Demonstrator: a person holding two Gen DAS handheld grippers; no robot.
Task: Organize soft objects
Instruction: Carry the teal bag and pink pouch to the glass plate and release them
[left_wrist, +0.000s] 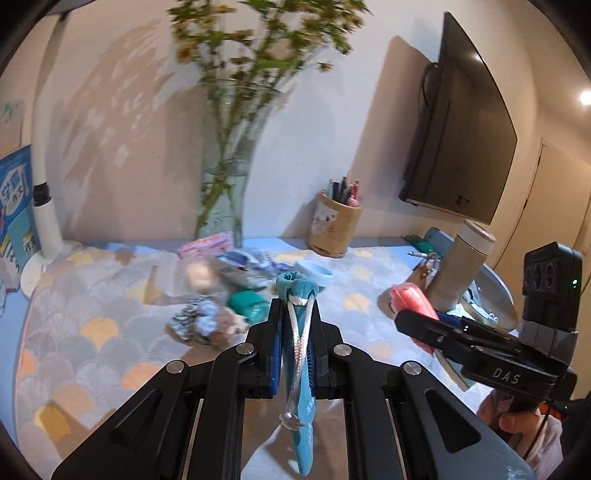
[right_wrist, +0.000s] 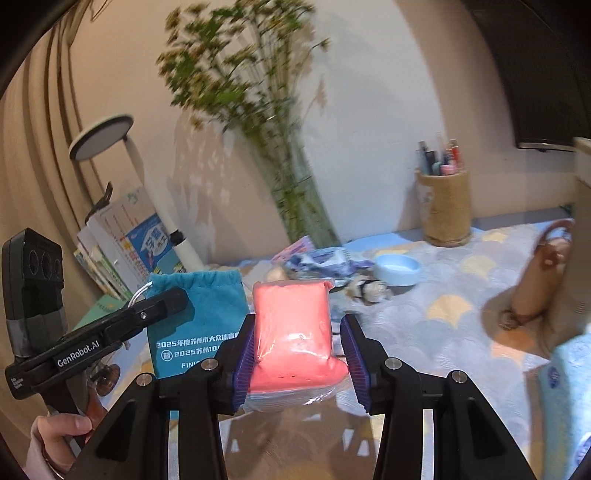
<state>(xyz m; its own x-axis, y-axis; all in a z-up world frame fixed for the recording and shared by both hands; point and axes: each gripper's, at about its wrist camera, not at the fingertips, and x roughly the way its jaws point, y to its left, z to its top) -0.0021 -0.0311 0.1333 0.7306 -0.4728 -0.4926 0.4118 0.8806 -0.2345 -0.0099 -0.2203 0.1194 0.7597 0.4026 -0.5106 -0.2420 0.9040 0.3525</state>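
My left gripper (left_wrist: 297, 314) is shut on a teal drawstring pouch (left_wrist: 301, 295), seen edge-on, with its white cord (left_wrist: 297, 343) hanging between the fingers. In the right wrist view the pouch (right_wrist: 199, 314) hangs flat with white printed text, held by the left gripper (right_wrist: 173, 299). My right gripper (right_wrist: 299, 339) is shut on a pink soft block in clear plastic wrap (right_wrist: 293, 332); in the left wrist view the block (left_wrist: 410, 299) sits at the right gripper's tip. Both are held above the patterned table mat (left_wrist: 92, 325).
On the mat lie scrunchies (left_wrist: 199, 321), a green soft item (left_wrist: 251, 306), patterned cloth (left_wrist: 247, 262), a light blue bowl (left_wrist: 314, 271) and a pink packet (left_wrist: 207, 245). A glass vase with flowers (left_wrist: 229, 177), pen holder (left_wrist: 334, 229), thermos (left_wrist: 461, 269), lamp (left_wrist: 40, 221) and books (right_wrist: 122, 243) stand around.
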